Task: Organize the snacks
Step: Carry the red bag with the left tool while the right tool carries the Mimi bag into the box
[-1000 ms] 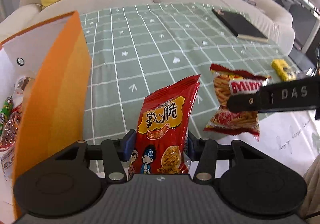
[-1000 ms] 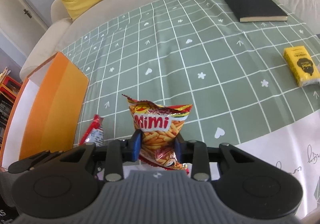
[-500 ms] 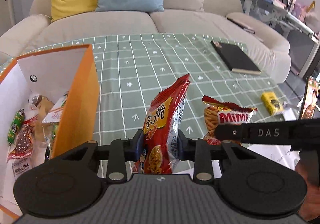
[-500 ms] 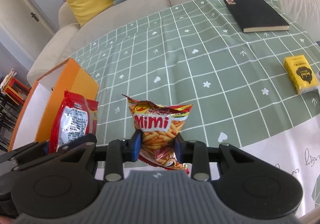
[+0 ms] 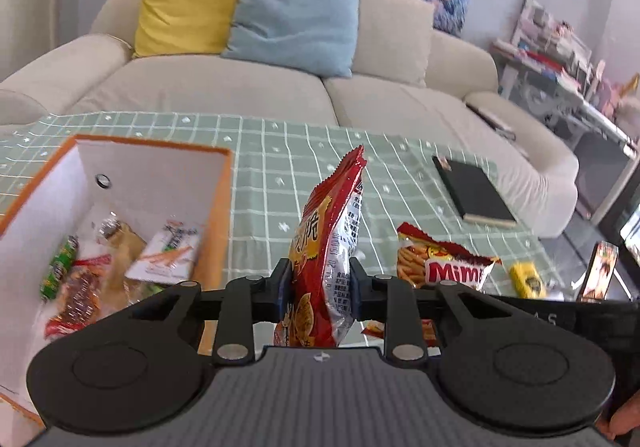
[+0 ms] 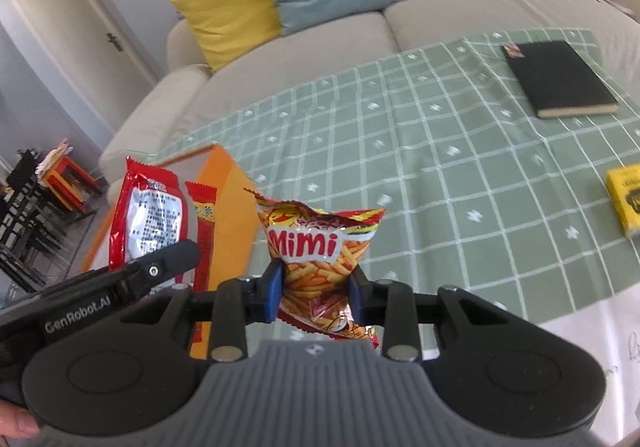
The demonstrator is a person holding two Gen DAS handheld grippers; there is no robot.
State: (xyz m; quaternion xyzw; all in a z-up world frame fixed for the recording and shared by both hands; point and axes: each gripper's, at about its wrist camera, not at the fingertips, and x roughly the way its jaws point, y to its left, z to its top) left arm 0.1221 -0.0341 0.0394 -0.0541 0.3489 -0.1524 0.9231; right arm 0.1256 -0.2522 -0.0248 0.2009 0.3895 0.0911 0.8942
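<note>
Two snack packets are held above a green grid-patterned tablecloth: a red foil crisp packet pinched upright in the left gripper, whose jaws have just been closing on it, and an orange "Mimi" fries packet clamped in the right gripper. Beside them at the table's left edge stands one open orange cardboard box, white inside, with several snacks on its floor. One black notebook and one yellow pack lie well apart, with bare cloth between.
</note>
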